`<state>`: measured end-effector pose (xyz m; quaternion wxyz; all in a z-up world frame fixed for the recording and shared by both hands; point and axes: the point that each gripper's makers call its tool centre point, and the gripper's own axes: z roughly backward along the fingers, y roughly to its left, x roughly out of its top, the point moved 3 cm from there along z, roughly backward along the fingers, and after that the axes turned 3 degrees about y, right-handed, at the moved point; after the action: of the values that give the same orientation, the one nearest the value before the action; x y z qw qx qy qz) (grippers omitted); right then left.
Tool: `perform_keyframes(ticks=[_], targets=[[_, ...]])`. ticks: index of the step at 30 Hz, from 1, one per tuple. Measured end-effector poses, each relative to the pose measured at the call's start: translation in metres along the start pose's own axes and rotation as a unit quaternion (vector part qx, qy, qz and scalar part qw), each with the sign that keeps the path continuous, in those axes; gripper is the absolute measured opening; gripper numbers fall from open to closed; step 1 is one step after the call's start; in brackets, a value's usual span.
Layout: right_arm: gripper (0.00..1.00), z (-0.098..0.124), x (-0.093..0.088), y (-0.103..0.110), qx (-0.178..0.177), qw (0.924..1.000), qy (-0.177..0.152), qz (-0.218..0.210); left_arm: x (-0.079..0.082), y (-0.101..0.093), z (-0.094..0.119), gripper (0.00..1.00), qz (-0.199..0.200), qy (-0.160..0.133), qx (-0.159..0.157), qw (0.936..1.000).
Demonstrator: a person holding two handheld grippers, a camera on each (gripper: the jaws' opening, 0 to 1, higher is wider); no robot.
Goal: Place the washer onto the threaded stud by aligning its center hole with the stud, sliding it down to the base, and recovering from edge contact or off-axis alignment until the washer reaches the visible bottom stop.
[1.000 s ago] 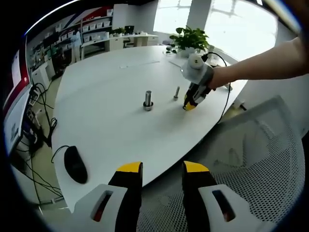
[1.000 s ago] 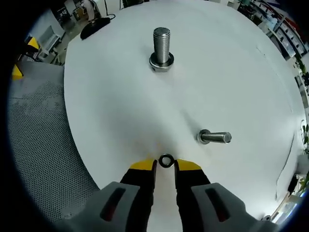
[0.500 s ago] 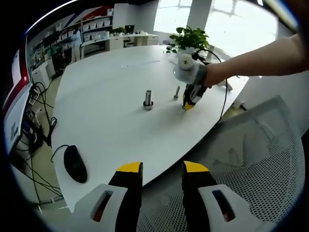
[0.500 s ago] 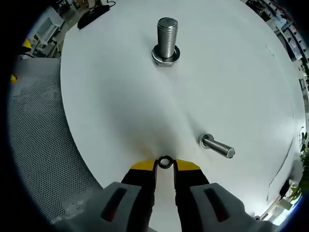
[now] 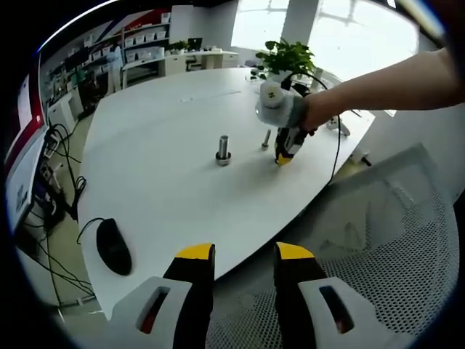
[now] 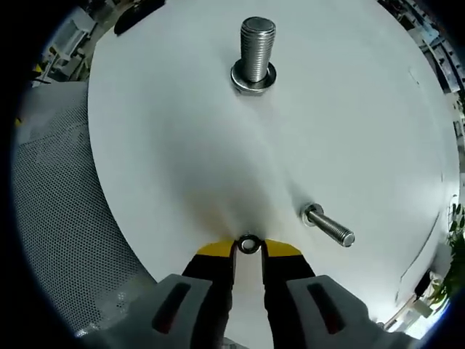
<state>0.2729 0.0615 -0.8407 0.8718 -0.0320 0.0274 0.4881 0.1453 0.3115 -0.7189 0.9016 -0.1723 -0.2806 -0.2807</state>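
Observation:
A small metal washer point(image 6: 248, 244) sits pinched between the yellow tips of my right gripper point(image 6: 248, 249), which is shut on it just above the white table point(image 6: 167, 145). The large threaded stud point(image 6: 257, 49) stands upright ahead of it, with a ring at its base. In the left gripper view the same stud point(image 5: 223, 149) is mid-table, and the right gripper point(image 5: 283, 155), held by a person's hand, points down at the table to its right. My left gripper point(image 5: 244, 253) is open with nothing between its jaws, off the near table edge.
A smaller bolt point(image 6: 328, 226) leans on the table to the right of the washer, also seen as the smaller bolt point(image 5: 266, 139). A black mouse point(image 5: 112, 246) lies near the table's left edge. A mesh chair point(image 5: 378, 240) is beside the table, and a potted plant point(image 5: 285, 58) stands at the back.
The right gripper has tilted and shifted slightly toward the stud with the washer still at its tips. The left gripper has not moved.

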Motion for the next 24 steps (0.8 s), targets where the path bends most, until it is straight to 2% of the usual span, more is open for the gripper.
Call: perform_keyframes(ticks=[7, 15, 21, 24], targets=[[0.15, -0.001, -0.004, -0.005, 0.009, 0.9990, -0.036, -0.026, 0.000, 0.000, 0.001, 0.30, 0.001, -0.001, 0.001, 1.0000], [0.15, -0.001, -0.005, -0.002, -0.001, 0.9974, -0.068, -0.024, 0.000, 0.000, 0.000, 0.30, -0.001, 0.000, 0.001, 1.0000], [0.15, 0.003, -0.009, 0.002, -0.022, 0.9924, -0.120, -0.020, 0.000, 0.001, 0.001, 0.30, 0.000, -0.001, 0.002, 1.0000], [0.15, 0.004, -0.010, 0.000, -0.014, 0.9881, -0.145, -0.050, 0.000, 0.001, 0.001, 0.30, 0.001, -0.001, 0.001, 1.0000]])
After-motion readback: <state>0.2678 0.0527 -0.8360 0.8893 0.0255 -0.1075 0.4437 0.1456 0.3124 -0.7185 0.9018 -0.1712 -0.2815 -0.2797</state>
